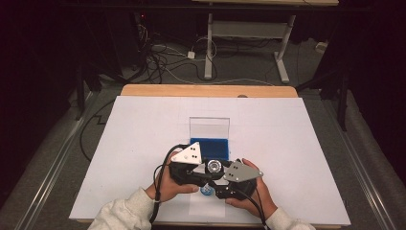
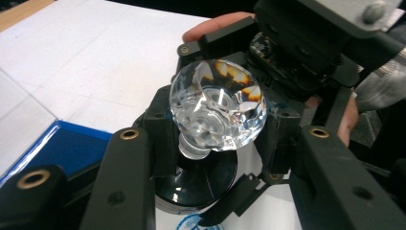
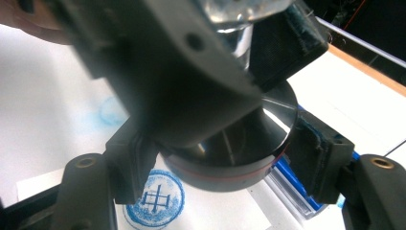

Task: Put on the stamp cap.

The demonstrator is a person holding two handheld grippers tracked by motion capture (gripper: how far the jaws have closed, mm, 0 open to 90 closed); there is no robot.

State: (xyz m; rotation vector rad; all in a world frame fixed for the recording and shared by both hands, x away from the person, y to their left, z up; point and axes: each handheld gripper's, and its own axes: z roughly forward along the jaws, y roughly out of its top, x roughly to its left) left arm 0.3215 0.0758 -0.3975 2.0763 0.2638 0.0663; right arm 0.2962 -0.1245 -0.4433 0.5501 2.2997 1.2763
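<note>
A small bottle has a round black body (image 3: 230, 143) and a clear faceted stopper (image 2: 218, 108). Both hands hold it just above the white sheet near the table's front edge, where the stopper (image 1: 214, 166) glints between the two grippers. My left gripper (image 2: 218, 139) is shut on the stopper, its pads against both sides. My right gripper (image 3: 222, 160) reaches around the black body from the other side. Its pads stand just off the body's rim, so it is open.
A blue tray (image 1: 210, 147) with an upright clear lid (image 1: 209, 127) sits just beyond the hands. A blue round printed mark (image 3: 154, 199) lies on the white sheet (image 1: 287, 143) under the bottle. The sheet covers a wooden table (image 1: 206, 90).
</note>
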